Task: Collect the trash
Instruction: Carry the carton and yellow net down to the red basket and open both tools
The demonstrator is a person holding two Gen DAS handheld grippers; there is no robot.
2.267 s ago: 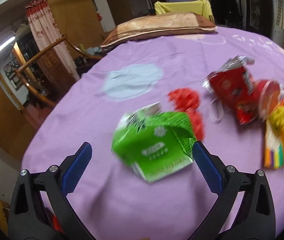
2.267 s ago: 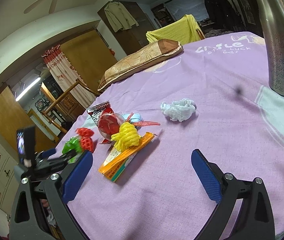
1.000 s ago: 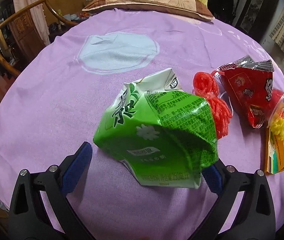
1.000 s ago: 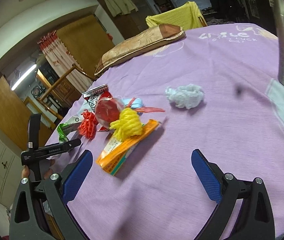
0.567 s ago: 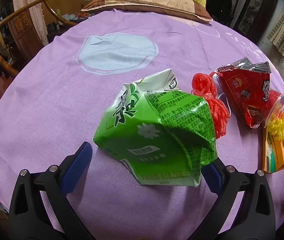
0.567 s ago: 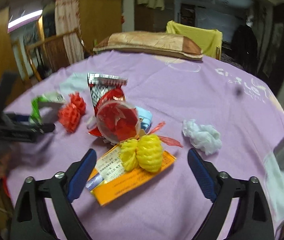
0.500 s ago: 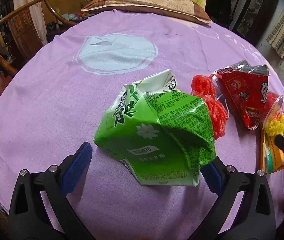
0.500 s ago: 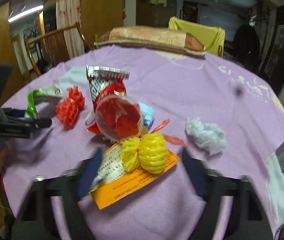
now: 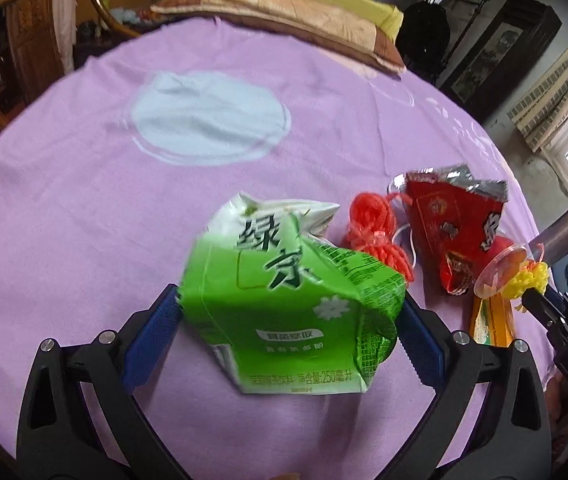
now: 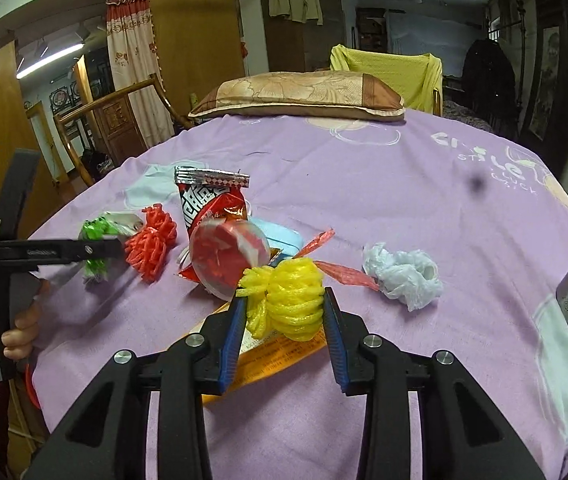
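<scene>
- The left gripper (image 9: 289, 330) is clamped on a crushed green drink carton (image 9: 287, 304); both blue pads press its sides, over the purple cloth (image 9: 84, 220).
- The right gripper (image 10: 285, 320) has just been closing — its pads now squeeze a yellow net bundle (image 10: 289, 300) lying on an orange packet (image 10: 276, 354).
- Just beyond sit a clear cup with red scraps (image 10: 228, 256), a red snack bag (image 10: 208, 196) and a red net bundle (image 10: 152, 244).
- A crumpled white plastic bag (image 10: 403, 274) lies apart, to the right.
- Farthest — a brown pillow (image 10: 299, 94) at the cloth's edge.

One green carton (image 9: 284, 304), two mesh bundles, red (image 10: 152, 246) and yellow (image 10: 291, 300), one white wad (image 10: 403, 276)
</scene>
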